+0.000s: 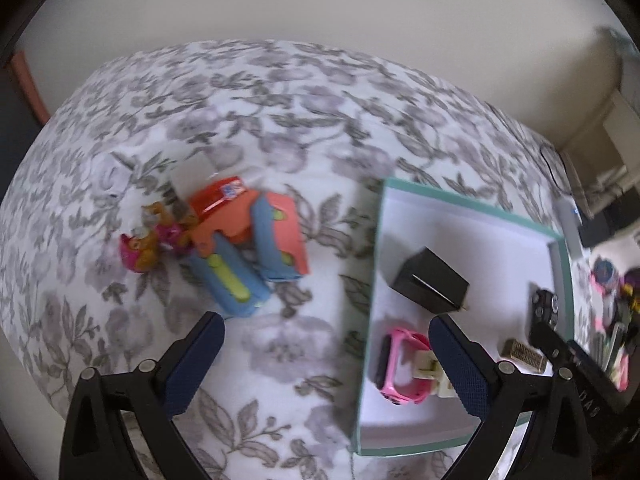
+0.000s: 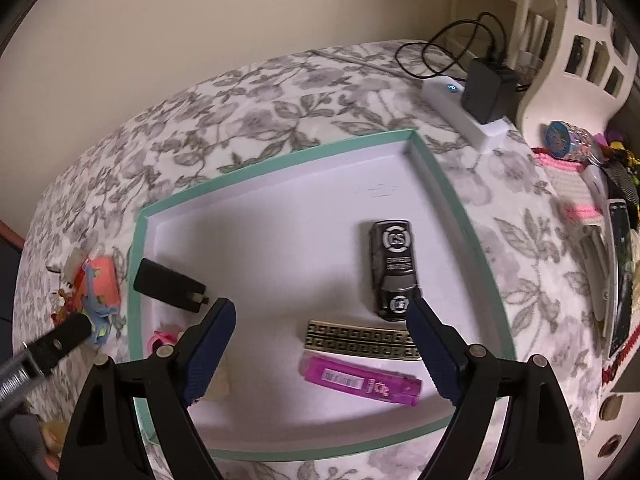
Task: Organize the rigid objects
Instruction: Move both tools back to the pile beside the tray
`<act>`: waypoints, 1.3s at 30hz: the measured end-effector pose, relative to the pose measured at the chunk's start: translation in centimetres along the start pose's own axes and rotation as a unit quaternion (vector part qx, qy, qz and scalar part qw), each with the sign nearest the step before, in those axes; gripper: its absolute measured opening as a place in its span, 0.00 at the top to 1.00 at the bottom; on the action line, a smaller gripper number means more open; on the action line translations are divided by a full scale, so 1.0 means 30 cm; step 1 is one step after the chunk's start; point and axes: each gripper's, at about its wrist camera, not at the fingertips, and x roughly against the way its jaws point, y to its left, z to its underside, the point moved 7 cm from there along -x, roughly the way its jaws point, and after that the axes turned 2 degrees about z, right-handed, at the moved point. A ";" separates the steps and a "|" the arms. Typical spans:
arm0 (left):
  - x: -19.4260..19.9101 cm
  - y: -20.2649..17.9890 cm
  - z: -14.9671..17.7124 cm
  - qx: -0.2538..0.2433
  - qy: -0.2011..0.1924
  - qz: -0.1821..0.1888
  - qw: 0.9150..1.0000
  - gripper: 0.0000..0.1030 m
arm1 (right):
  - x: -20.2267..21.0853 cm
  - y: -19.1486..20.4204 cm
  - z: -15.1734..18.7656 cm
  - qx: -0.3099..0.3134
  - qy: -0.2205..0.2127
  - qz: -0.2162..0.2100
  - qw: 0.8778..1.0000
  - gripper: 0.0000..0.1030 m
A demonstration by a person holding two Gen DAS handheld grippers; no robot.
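Note:
My left gripper [image 1: 325,319] is open and empty above the floral bedspread [image 1: 280,120], between a toy pile and a mint-rimmed white tray [image 1: 472,201]. The pile holds an orange and blue toy [image 1: 248,240] and a small pink figure [image 1: 146,242]. My right gripper [image 2: 321,304] is open and empty over the tray [image 2: 280,159]. Lying in the tray are a black box [image 2: 168,285], a black car-shaped remote [image 2: 394,268], a brass patterned bar [image 2: 360,339], a pink lighter [image 2: 360,380] and a pink watch [image 1: 400,368]. One of my left gripper's fingers [image 2: 70,330] shows at the left.
A white power strip [image 2: 464,112] with a black adapter [image 2: 486,88] and cable lies at the bed's far right. White furniture [image 2: 568,40] stands behind it. Pink knitwear, a phone and small trinkets [image 2: 592,200] crowd the right side. A beige wall runs behind the bed.

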 end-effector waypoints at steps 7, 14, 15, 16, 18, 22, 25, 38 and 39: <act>0.033 0.098 -0.021 0.038 -0.011 0.002 0.999 0.00 | -0.007 0.051 0.003 0.023 -0.017 0.010 1.000 0.15; 0.073 0.177 -0.037 0.065 -0.024 0.013 0.998 0.00 | -0.016 0.131 0.017 0.066 -0.028 0.035 0.997 0.15; 0.076 0.190 -0.039 0.070 -0.026 0.016 0.997 0.00 | -0.020 0.143 0.021 0.071 -0.027 0.039 0.996 0.15; 0.079 0.203 -0.041 0.074 -0.026 0.018 0.997 0.00 | -0.024 0.155 0.026 0.078 -0.027 0.046 0.996 0.15; 0.084 0.220 -0.043 0.082 -0.027 0.023 0.996 0.00 | -0.030 0.176 0.034 0.089 -0.027 0.054 0.994 0.15; 0.092 0.263 -0.049 0.099 -0.029 0.036 0.994 0.00 | -0.047 0.222 0.052 0.104 -0.023 0.062 0.992 0.15; 0.097 0.292 -0.053 0.110 -0.031 0.042 0.993 0.00 | -0.054 0.260 0.061 0.113 -0.023 0.063 0.991 0.15; 0.108 0.408 -0.061 0.155 -0.037 0.067 0.985 0.00 | -0.080 0.387 0.099 0.152 -0.027 0.069 0.986 0.15; 0.109 0.415 -0.062 0.157 -0.038 0.068 0.985 0.00 | -0.080 0.393 0.101 0.154 -0.027 0.071 0.985 0.15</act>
